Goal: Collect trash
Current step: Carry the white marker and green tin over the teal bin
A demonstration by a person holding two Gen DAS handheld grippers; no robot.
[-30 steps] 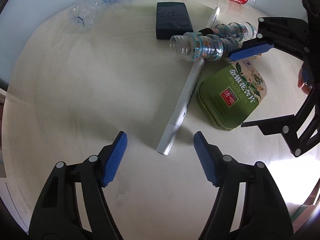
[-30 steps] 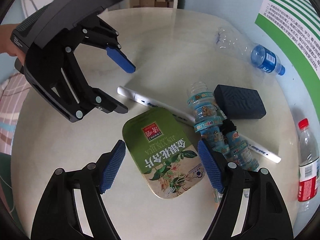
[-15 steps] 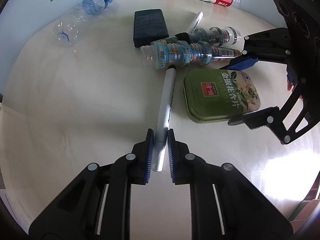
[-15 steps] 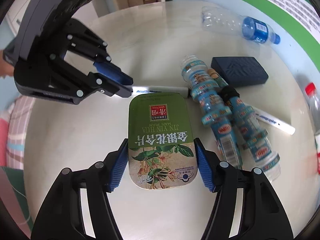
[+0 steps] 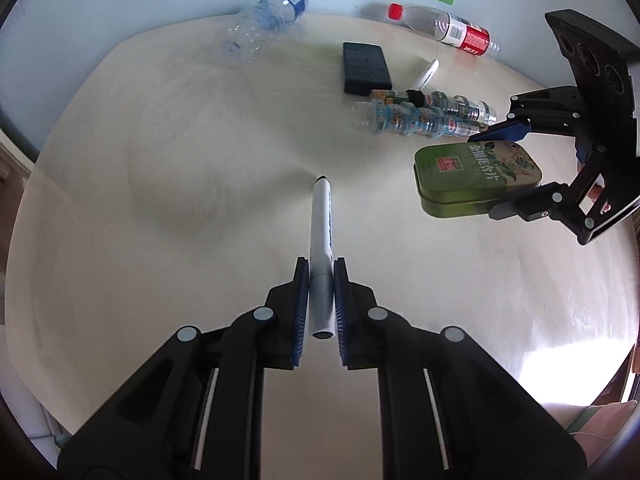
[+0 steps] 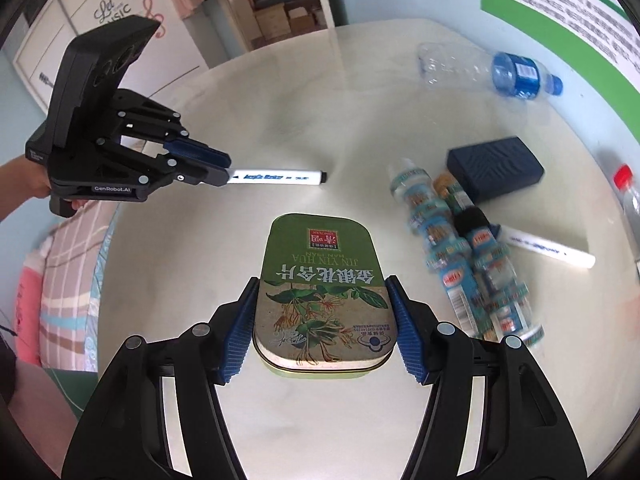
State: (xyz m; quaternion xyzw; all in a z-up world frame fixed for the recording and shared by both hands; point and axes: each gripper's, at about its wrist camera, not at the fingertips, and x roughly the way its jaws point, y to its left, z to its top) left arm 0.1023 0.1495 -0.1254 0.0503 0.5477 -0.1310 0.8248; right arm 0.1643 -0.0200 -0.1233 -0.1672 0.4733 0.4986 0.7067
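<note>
My left gripper [image 5: 321,270] is shut on a white marker pen [image 5: 321,224] and holds it above the round table [image 5: 160,200]; the pen also shows in the right wrist view [image 6: 276,177], sticking out of the left gripper [image 6: 222,168]. My right gripper [image 6: 322,300] is shut on a green tin [image 6: 320,284] and holds it lifted off the table; the tin also shows in the left wrist view [image 5: 476,170] between the right gripper's fingers [image 5: 500,130].
On the table lie two small labelled bottles [image 5: 416,118], a dark blue eraser block [image 5: 366,67], a second white pen [image 6: 544,246], a clear blue-label bottle [image 5: 264,24] and a red-cap bottle [image 5: 440,26]. A wall borders the far edge.
My left gripper closed on the white pen and lifted it away from the bottles. My right gripper closed on the green tin and raised it off the table.
</note>
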